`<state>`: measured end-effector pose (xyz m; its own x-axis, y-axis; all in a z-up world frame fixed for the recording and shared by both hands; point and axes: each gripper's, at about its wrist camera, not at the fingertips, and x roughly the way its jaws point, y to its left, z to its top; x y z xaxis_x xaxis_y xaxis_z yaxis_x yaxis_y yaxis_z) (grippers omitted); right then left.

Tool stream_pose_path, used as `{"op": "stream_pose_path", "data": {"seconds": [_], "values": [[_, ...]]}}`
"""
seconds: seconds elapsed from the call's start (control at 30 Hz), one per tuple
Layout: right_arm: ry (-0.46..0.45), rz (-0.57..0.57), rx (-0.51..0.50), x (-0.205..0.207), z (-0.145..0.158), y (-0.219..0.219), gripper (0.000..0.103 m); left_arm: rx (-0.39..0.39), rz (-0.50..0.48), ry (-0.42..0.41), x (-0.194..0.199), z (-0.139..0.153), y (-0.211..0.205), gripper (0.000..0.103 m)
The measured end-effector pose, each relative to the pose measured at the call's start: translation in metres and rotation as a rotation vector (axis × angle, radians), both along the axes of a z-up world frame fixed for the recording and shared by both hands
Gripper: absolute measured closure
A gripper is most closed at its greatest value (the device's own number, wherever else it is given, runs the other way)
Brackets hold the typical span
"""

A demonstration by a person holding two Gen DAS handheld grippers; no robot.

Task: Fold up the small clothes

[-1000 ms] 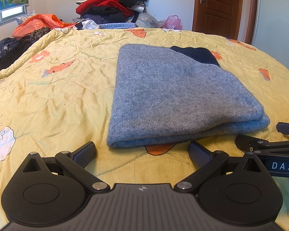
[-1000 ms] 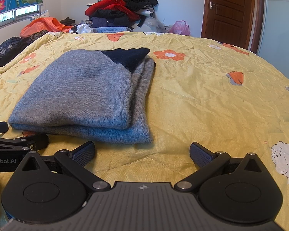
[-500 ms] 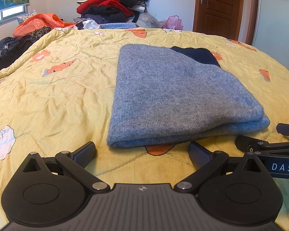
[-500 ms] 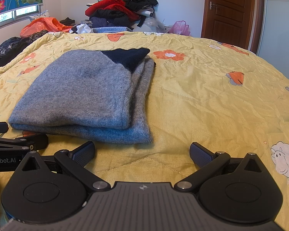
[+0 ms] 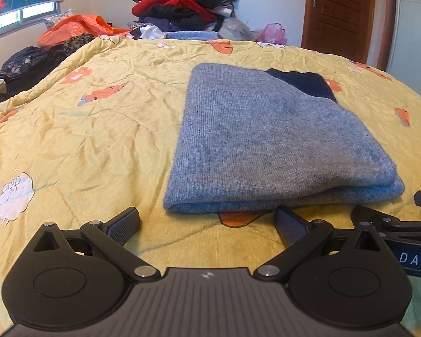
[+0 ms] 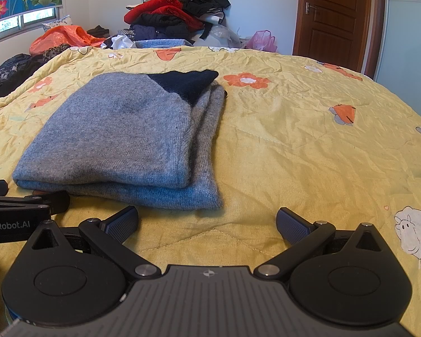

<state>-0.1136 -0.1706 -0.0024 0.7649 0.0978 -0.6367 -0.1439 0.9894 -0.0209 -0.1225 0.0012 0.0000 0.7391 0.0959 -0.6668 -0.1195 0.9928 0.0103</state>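
Note:
A grey-blue knit sweater [image 5: 272, 143] lies folded in a thick rectangle on the yellow quilt [image 5: 98, 140], with a dark navy part [image 5: 303, 84] at its far right corner. It also shows in the right wrist view [image 6: 120, 137], to the left. My left gripper [image 5: 207, 223] is open and empty, just short of the sweater's near folded edge. My right gripper [image 6: 207, 221] is open and empty, near the sweater's near right corner. Each gripper shows at the edge of the other's view.
A pile of red and black clothes [image 5: 182, 5] sits beyond the bed's far edge, with an orange bag [image 5: 75, 26] and dark garments [image 5: 28, 64] at the left. A brown door [image 6: 334, 16] stands at the back right.
Both grippers stay open and almost still. The left wrist view has shifted very slightly; the sweater has not moved.

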Motion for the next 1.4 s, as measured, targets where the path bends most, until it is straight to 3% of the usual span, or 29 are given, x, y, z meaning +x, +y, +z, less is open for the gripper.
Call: {"op": "stream_pose_path", "data": {"seconds": [1.2, 1.4], "values": [[0.0, 0.0, 0.0, 0.0, 0.0, 0.0, 0.0, -0.007, -0.043, -0.01, -0.001, -0.001, 0.006, 0.0], [0.0, 0.0, 0.001, 0.0, 0.0, 0.0, 0.0, 0.029, -0.02, -0.069, -0.022, 0.008, 0.007, 0.0]]}}
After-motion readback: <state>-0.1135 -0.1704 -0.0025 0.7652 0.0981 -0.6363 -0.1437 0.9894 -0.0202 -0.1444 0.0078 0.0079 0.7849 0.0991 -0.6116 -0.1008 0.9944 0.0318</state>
